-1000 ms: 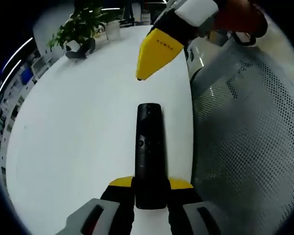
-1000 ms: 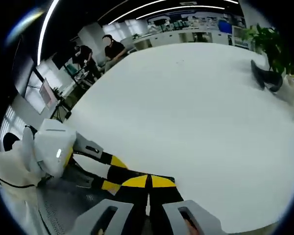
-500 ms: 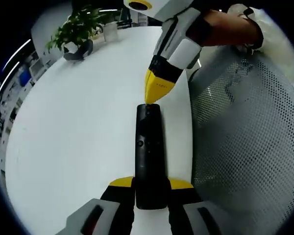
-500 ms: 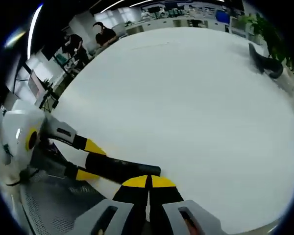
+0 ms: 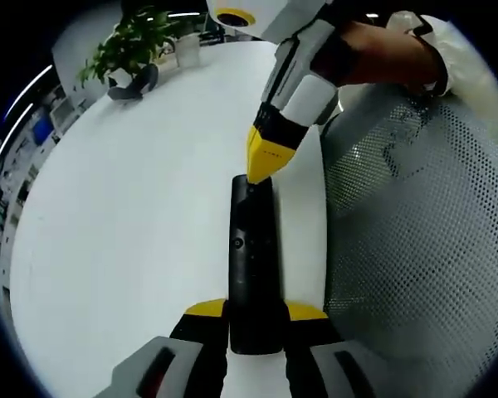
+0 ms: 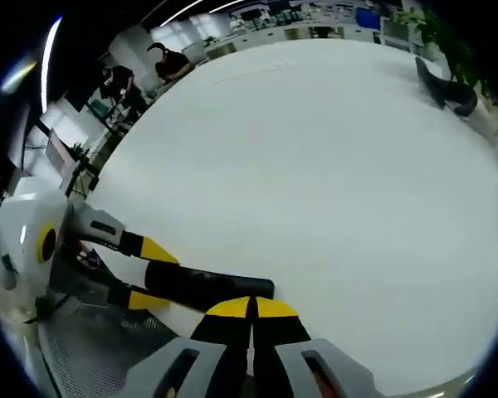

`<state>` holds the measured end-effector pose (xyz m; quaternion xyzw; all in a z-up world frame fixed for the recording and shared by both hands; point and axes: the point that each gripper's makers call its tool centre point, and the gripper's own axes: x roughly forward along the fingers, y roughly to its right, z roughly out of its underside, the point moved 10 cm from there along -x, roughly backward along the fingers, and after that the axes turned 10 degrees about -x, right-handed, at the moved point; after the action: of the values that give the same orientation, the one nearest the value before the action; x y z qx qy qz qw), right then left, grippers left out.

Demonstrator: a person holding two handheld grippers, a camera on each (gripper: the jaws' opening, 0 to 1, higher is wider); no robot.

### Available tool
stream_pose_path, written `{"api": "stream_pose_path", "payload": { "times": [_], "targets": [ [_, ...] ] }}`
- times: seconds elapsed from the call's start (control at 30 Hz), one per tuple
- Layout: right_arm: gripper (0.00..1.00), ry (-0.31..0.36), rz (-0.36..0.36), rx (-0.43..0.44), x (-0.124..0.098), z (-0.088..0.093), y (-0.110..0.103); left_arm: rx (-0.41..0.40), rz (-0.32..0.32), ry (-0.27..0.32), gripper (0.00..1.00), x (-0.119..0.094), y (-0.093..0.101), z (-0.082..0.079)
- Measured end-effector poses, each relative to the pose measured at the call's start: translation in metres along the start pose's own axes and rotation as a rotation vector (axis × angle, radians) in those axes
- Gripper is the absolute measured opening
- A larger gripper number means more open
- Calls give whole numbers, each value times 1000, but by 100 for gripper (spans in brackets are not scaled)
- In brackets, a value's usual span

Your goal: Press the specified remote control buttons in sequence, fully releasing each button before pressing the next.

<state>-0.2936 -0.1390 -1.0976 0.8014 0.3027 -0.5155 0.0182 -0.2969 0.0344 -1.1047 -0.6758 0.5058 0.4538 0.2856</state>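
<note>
A long black remote control [image 5: 253,257] lies lengthwise over the white table [image 5: 133,215], its near end clamped between my left gripper's [image 5: 255,313] yellow-tipped jaws. My right gripper [image 5: 261,170] comes down from the upper right, jaws shut together, and its yellow tip touches the remote's far end. In the right gripper view the shut right gripper [image 6: 251,303] sits over the end of the remote [image 6: 207,286], with the left gripper [image 6: 137,274] holding it from the left.
A potted plant [image 5: 129,41] and a dark object [image 5: 133,83] stand at the table's far end. A grey mesh chair [image 5: 415,232] is close to the table's right edge. People sit at desks [image 6: 170,62] across the room.
My right gripper swung down from above the table onto the remote's far end and now rests on it. The left gripper and the remote have stayed put.
</note>
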Motion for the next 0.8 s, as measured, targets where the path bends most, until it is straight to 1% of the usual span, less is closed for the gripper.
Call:
{"api": "stream_pose_path", "payload": {
  "times": [0.13,0.3,0.57,0.63,0.7,0.8],
  "targets": [
    [0,7,-16,49,-1,-1,4,14,0,-9,23,0,0,-1],
    [0,18,-22,63,0,-1,3,8,-4,-27,23,1,-1,-4],
    [0,20,-20,27,1,-3,1,-2,-8,-65,23,1,-1,-7],
    [0,24,-26,23,1,-3,0,-2,-5,-64,23,0,-2,-7],
    [0,22,-18,8,1,-4,-2,0,-1,-62,23,0,-2,-6],
    [0,44,-11,-12,-1,-5,-3,0,3,-59,23,0,-2,-6]
  ]
}}
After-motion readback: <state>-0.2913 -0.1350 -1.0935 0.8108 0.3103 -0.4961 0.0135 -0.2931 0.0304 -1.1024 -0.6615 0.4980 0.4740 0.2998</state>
